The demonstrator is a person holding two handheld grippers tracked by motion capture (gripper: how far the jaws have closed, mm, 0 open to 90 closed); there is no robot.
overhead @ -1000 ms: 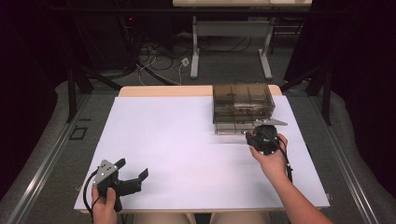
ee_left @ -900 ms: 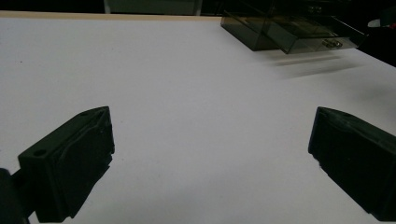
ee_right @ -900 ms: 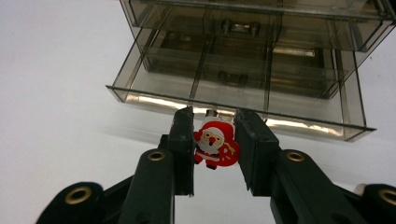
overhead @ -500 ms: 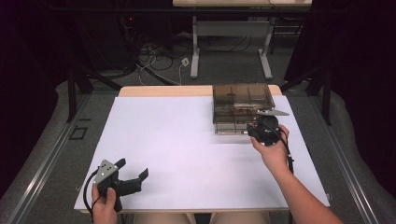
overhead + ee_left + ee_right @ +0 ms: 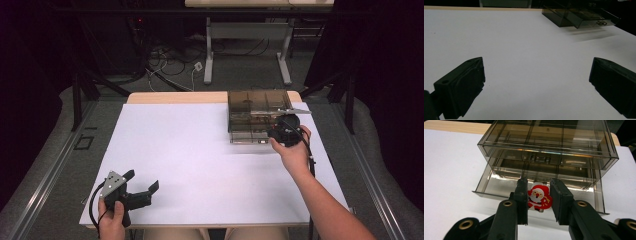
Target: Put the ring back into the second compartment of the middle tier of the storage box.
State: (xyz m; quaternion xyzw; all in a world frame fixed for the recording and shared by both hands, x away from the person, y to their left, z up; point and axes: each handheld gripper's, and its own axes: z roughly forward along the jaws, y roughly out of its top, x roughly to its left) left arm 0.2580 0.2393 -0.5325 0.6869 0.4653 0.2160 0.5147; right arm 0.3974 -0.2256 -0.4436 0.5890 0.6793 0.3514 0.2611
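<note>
The left gripper [image 5: 141, 187] is held low at the white table's [image 5: 200, 165] near left corner, jaws spread wide and empty. At far right stands a smoky clear drawer box [image 5: 257, 107] (lower drawer [image 5: 499, 186] pulled out). Above that drawer, a small Santa figure [image 5: 539, 197] is pinched between the right gripper's [image 5: 538, 201] narrowed jaws.

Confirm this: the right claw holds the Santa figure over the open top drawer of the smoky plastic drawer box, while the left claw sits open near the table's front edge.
Wrong drawer. In the right gripper view the right claw holds the Santa figure over the open bottom drawer of the drawer box; the top drawer is closed. The left claw does sit open near the table's front edge.
</note>
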